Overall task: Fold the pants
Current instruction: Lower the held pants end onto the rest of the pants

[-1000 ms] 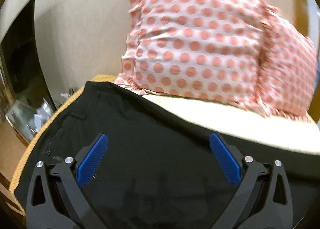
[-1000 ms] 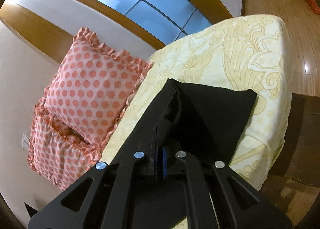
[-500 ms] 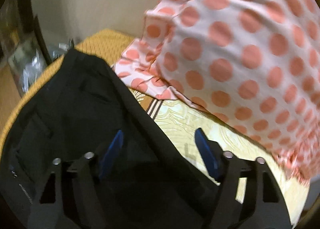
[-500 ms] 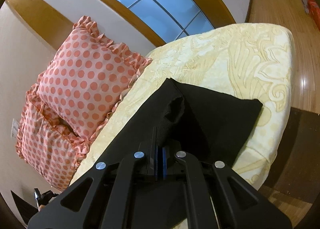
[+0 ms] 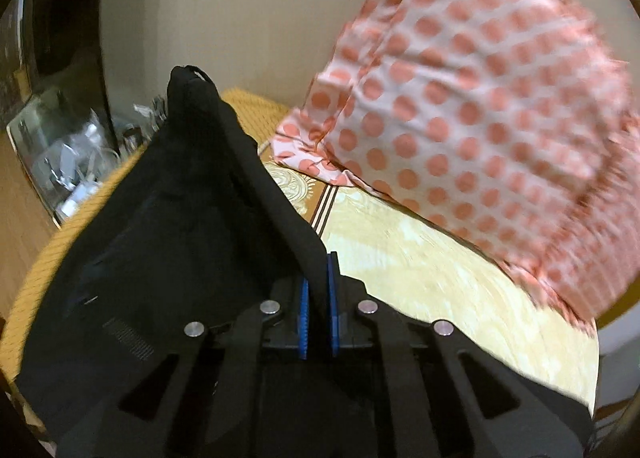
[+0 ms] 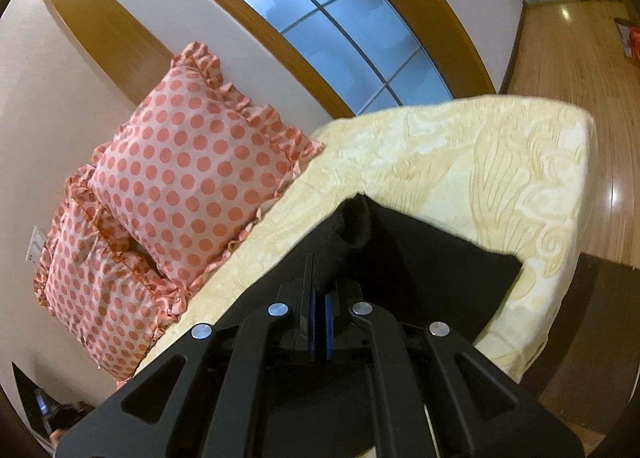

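Black pants (image 5: 172, 242) lay on the cream bedspread (image 6: 460, 149), beside polka-dot pillows (image 6: 192, 177). Left gripper (image 5: 317, 294) was pinched shut on a raised fold of the fabric; right gripper (image 6: 319, 314) likewise clamped another edge

I can read no text, label, brand or number anywhere in my two wrist views; the clutter beside the black fabric pants (image 5: 168, 242) is too blurred to tell.

Polka-dot pillows (image 6: 188, 177) crowd the wall side; yellow bedspread (image 6: 460, 145) beyond the pants (image 6: 432, 266) lies open
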A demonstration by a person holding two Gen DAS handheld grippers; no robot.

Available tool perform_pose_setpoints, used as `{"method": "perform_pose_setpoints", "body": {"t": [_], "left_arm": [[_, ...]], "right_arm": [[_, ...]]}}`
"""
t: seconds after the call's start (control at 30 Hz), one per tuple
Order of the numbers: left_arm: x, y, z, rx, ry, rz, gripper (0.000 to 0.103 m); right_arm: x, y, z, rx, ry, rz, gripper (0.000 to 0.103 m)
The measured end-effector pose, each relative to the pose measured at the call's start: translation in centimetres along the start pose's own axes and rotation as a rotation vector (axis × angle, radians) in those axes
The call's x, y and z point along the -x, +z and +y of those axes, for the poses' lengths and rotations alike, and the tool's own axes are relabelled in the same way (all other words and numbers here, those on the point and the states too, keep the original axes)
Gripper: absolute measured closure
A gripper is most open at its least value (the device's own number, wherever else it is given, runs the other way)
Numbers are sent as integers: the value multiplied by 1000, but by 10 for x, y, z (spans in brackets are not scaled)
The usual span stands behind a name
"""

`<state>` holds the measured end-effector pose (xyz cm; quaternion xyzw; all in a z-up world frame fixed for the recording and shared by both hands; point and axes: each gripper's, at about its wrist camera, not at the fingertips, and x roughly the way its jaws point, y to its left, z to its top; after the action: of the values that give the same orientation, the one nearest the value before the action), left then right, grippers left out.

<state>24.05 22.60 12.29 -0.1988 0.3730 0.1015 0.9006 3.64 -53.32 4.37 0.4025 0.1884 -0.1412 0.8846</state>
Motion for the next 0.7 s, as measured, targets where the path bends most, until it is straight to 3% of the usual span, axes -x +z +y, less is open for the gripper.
{"method": "perform_pose_setpoints", "body": {"t": [0.13,0.23,0.5,0.7], "left_arm": [[83,-51,20,-25,-12,-106,95],[117,-100,39,-20,21,-151,93],[103,-208,89,86,84,-95,93],[119,-229,91,84,101,-187,94]], "right_arm": [[14,11,0,28,-10,-45,100],[20,17,-11,14,-30,-53,100],[2,11,-54,-50,-92,80,100],[-1,9,-68,-81,-88,118,100]]}}
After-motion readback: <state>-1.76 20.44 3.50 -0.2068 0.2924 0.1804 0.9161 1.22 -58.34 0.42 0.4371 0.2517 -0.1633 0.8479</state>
